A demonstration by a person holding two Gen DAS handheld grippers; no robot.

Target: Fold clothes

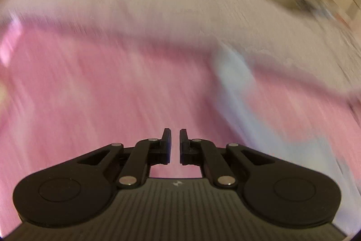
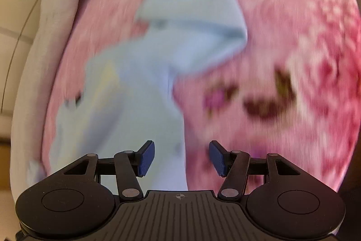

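Fingers (image 1: 167, 146) of the left gripper (image 1: 175, 134): narrow gap, nothing between them, over pink blanket (image 1: 90, 94). Right gripper (image 2: 181, 150) spread wide, empty. Right view alone shows floral print and one light-blue garment (image 2: 140, 83), crumpled, partly folded over, near the bed's left edge; left view, blurred, shows only a pale-blue streak. Two grippers, one garment.

Black fingers (image 2: 146, 158), blue ribbed faces.
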